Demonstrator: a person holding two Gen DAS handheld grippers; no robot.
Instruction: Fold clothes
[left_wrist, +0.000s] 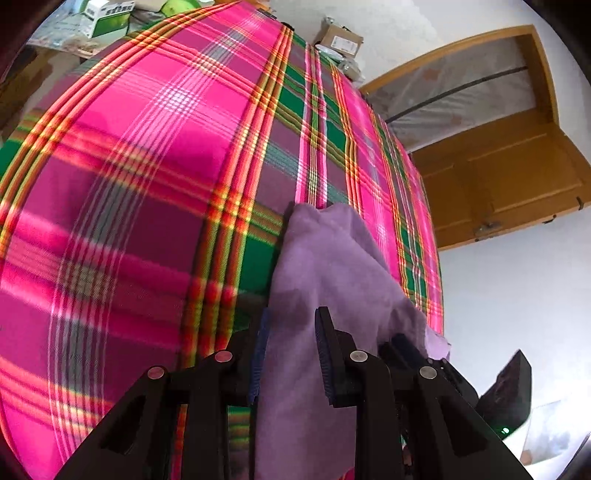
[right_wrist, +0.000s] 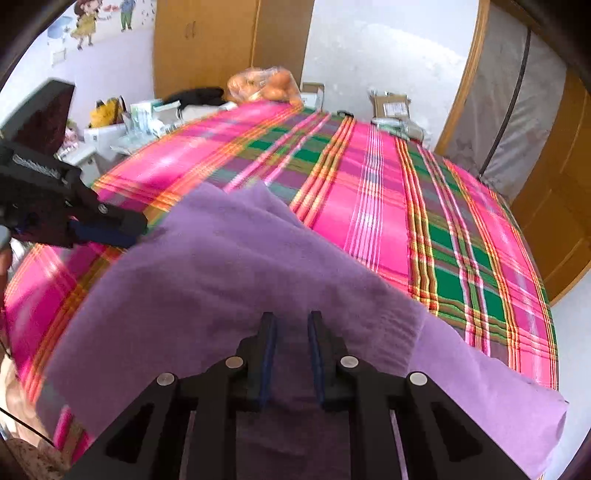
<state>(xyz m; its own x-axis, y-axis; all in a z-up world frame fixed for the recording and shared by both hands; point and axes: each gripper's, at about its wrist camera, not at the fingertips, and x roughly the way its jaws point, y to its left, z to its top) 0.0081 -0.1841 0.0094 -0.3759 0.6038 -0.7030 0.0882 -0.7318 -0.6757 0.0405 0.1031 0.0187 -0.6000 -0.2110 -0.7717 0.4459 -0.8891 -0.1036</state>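
Observation:
A purple fleece garment (right_wrist: 229, 266) lies over the near part of a bed with a pink, green and orange plaid cover (right_wrist: 369, 192). In the left wrist view the garment (left_wrist: 325, 266) runs between the fingers of my left gripper (left_wrist: 291, 325), which pinches its edge. My right gripper (right_wrist: 291, 328) sits low on the garment with its jaws narrowly apart and cloth between them. My left gripper also shows in the right wrist view (right_wrist: 107, 230), at the garment's left edge. The right gripper's body (left_wrist: 509, 391) shows at lower right in the left wrist view.
Cardboard boxes (right_wrist: 391, 107), a bag of oranges (right_wrist: 266, 86) and cluttered items (right_wrist: 144, 118) lie beyond the bed's far edge. A wooden door (left_wrist: 517, 177) and a plastic-covered doorway (right_wrist: 513, 122) stand to the right. White walls surround the bed.

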